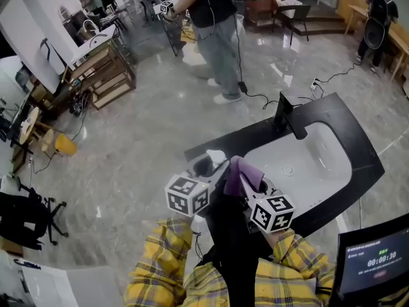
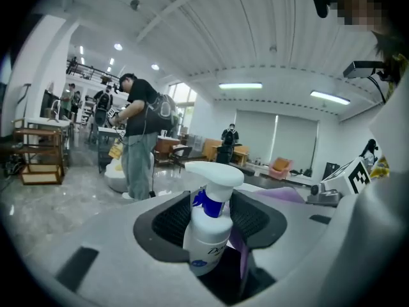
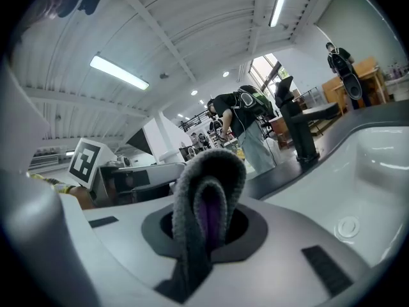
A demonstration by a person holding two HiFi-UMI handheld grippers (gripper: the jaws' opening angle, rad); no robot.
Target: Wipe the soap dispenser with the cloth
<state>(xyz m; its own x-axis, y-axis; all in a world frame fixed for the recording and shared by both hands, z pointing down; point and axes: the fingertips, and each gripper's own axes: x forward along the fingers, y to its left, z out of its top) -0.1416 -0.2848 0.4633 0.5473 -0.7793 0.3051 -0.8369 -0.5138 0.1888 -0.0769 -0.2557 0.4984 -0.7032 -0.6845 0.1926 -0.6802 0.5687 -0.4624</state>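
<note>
Left gripper (image 2: 211,217) clamps soap dispenser (image 2: 206,238), right gripper (image 3: 206,226) pinches cloth (image 3: 208,170), beside sink's (image 1: 327,171) near rim.

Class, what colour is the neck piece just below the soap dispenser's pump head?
The neck piece of the soap dispenser is blue; it shows best in the left gripper view.

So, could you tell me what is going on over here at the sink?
A person in yellow plaid sleeves holds a gripper in each hand at the white sink. The left gripper clamps a white soap dispenser upright. The right gripper pinches a folded grey and purple cloth, held right beside the bottle, seemingly against its side.
</note>
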